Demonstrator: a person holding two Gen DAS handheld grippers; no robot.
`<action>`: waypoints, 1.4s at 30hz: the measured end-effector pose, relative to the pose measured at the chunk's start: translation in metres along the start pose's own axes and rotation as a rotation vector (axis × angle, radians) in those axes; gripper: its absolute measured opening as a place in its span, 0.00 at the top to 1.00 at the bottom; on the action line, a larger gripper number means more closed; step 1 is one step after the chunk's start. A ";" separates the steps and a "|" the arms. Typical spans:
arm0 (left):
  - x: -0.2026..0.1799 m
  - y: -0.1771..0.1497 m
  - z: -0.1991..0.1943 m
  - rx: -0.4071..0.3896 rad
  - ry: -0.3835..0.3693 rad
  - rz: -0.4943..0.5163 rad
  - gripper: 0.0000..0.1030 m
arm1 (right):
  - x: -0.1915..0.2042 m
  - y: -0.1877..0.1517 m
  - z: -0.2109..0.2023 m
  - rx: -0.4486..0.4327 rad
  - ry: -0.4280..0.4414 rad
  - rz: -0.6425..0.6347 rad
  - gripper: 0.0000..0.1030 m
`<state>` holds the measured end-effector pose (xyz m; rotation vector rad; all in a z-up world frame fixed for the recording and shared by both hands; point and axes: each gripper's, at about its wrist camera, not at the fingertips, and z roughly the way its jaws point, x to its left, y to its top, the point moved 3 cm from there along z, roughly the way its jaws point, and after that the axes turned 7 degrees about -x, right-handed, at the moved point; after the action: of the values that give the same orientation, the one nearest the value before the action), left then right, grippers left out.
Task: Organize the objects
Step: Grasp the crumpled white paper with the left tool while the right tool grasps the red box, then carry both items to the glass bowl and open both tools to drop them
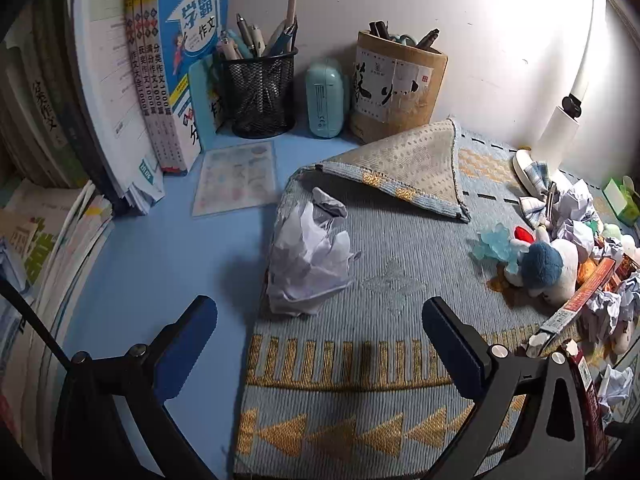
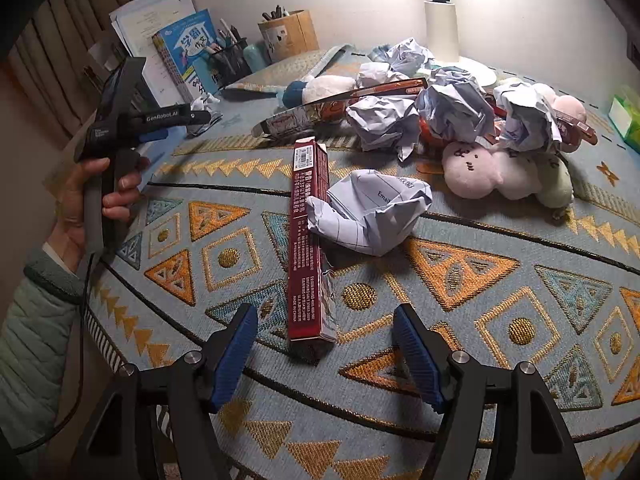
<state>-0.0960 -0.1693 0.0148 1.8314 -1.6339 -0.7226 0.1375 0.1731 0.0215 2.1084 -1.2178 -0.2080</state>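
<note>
My left gripper stands open over the left edge of the patterned mat, and a crumpled white paper ball lies just ahead of its fingertips, untouched. My right gripper is open too. The near end of a long dark-red box lies on the mat between its blue pads, clear of both. Another crumpled paper leans against that box. The right wrist view also shows a hand holding the left gripper at the left.
Standing books, a mesh pen cup, a teal device and a brown pen holder line the wall. One mat corner is folded over. Paper balls, plush toys, another long box and a lamp crowd the back.
</note>
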 end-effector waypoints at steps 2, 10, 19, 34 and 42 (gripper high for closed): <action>-0.004 0.006 0.008 -0.004 0.027 0.029 0.08 | 0.006 0.005 0.003 -0.002 -0.014 -0.026 0.33; -0.009 0.005 0.021 0.027 0.017 0.022 0.66 | 0.025 0.019 0.021 -0.047 -0.130 -0.128 0.75; -0.041 -0.022 -0.066 -0.058 -0.035 0.006 0.67 | 0.019 0.019 -0.024 -0.130 0.230 0.004 0.79; -0.175 -0.112 -0.165 -0.085 -0.418 -0.011 0.67 | -0.122 -0.027 -0.116 -0.229 -0.229 0.193 0.79; -0.273 -0.144 -0.163 0.043 -0.582 0.138 0.67 | -0.161 -0.060 -0.101 -0.136 -0.334 0.223 0.79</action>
<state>0.0915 0.1250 0.0283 1.5993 -2.1216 -1.2470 0.1371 0.3720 0.0293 1.8517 -1.5737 -0.5422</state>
